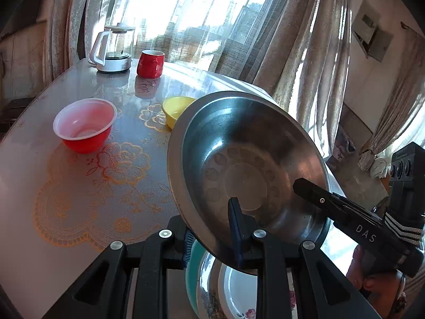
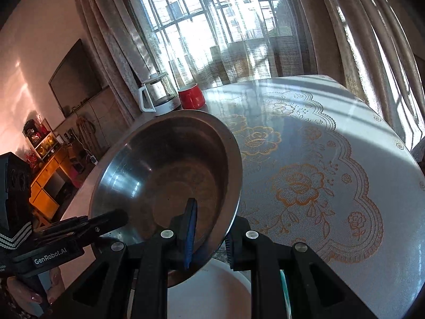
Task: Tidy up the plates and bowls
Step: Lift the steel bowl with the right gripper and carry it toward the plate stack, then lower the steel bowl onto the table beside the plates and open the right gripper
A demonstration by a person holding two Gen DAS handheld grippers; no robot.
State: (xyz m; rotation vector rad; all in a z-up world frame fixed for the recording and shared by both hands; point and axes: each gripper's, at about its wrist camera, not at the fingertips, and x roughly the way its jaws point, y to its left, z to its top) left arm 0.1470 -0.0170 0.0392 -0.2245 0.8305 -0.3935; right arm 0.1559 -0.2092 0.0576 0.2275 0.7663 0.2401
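A steel bowl (image 1: 247,164) (image 2: 170,170) hangs tilted above the table, held by both grippers on opposite sides of its rim. My left gripper (image 1: 211,220) is shut on the near rim, one blue pad inside the bowl and the other under it. My right gripper (image 2: 209,220) is shut on the rim in the same way. Each gripper shows in the other's view, the right gripper (image 1: 305,188) and the left gripper (image 2: 120,218). Under the bowl lies a stack with a teal plate (image 1: 191,265) and a white flowered plate (image 1: 236,292).
A red bowl with a white inside (image 1: 85,125) and a yellow bowl (image 1: 174,109) stand on the round table (image 1: 66,191) with its lace-pattern cover. A red mug (image 1: 150,63) and a glass kettle (image 1: 114,50) stand at the far edge by the curtains.
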